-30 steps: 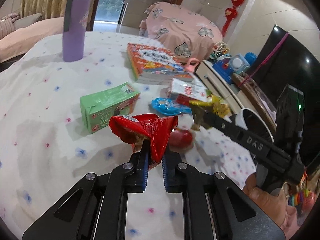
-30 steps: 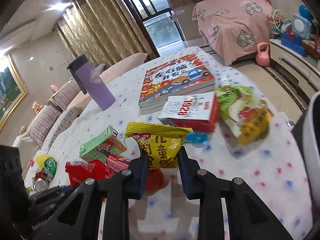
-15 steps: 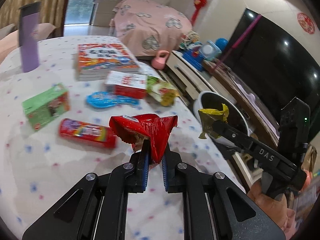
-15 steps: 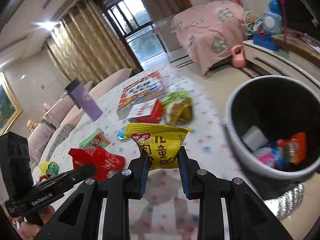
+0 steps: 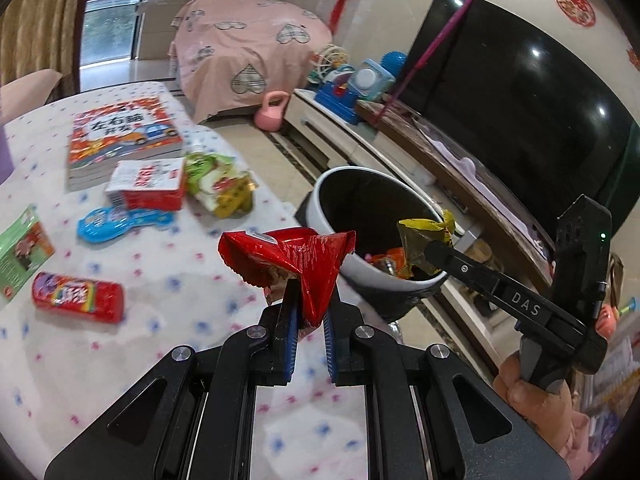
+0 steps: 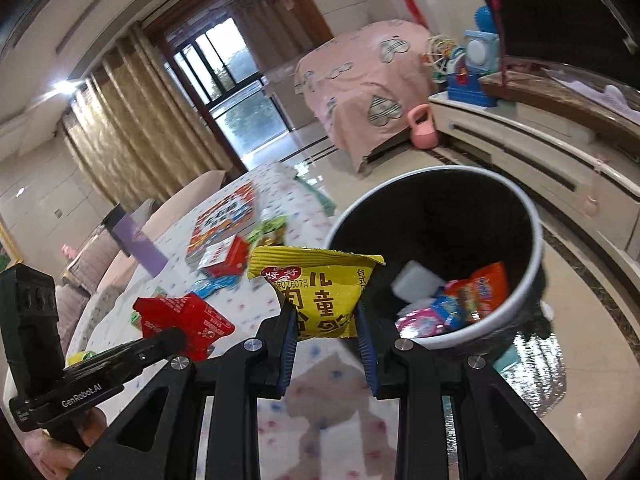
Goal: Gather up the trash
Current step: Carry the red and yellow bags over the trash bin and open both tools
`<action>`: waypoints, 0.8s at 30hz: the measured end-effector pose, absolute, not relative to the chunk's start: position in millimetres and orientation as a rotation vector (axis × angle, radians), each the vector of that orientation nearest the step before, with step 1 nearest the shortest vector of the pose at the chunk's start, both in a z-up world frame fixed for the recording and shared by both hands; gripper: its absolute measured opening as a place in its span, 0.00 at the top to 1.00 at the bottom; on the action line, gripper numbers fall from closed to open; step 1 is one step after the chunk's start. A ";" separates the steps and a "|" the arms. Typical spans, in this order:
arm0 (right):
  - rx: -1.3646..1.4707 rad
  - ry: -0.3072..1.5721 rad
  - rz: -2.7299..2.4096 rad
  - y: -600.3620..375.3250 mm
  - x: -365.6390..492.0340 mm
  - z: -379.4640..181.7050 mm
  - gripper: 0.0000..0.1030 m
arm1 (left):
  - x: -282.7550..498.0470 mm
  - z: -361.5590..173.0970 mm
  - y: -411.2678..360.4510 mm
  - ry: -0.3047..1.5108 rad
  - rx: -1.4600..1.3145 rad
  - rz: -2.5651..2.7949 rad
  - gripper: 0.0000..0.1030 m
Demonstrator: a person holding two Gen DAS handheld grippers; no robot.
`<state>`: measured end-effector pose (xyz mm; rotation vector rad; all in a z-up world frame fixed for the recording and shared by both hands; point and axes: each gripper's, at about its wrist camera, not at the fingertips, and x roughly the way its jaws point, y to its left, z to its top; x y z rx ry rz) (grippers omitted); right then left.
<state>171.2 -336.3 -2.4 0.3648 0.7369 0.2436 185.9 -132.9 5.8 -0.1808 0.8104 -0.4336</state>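
My left gripper (image 5: 307, 312) is shut on a crumpled red snack wrapper (image 5: 296, 264), held above the table's edge just left of the white trash bin (image 5: 332, 184). The right gripper (image 6: 326, 320) is shut on a yellow snack bag (image 6: 320, 288) at the bin's (image 6: 532, 216) near rim; in the left wrist view the yellow bag (image 5: 424, 240) hangs over the bin's opening. Several wrappers lie at the bin's bottom (image 6: 460, 300). The red wrapper (image 6: 184, 320) and left gripper show at the lower left of the right wrist view.
On the flowered tablecloth (image 5: 168, 280) lie a red candy tube (image 5: 78, 296), a blue packet (image 5: 120, 224), a red-white box (image 5: 148, 184), a green pouch (image 5: 216, 184), a green carton (image 5: 20, 248) and a book (image 5: 120, 132). A TV cabinet (image 5: 400, 160) stands beyond the bin.
Both grippers have swung right from over the table toward the bin, each still holding its wrapper. The yellow bag now hangs at the bin's opening; the red one reaches the table's edge.
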 end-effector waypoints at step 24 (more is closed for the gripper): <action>0.389 0.740 0.149 -396.6 187.8 -8.2 0.73 | 219.6 13.3 -211.6 0.825 -0.084 -0.529 0.90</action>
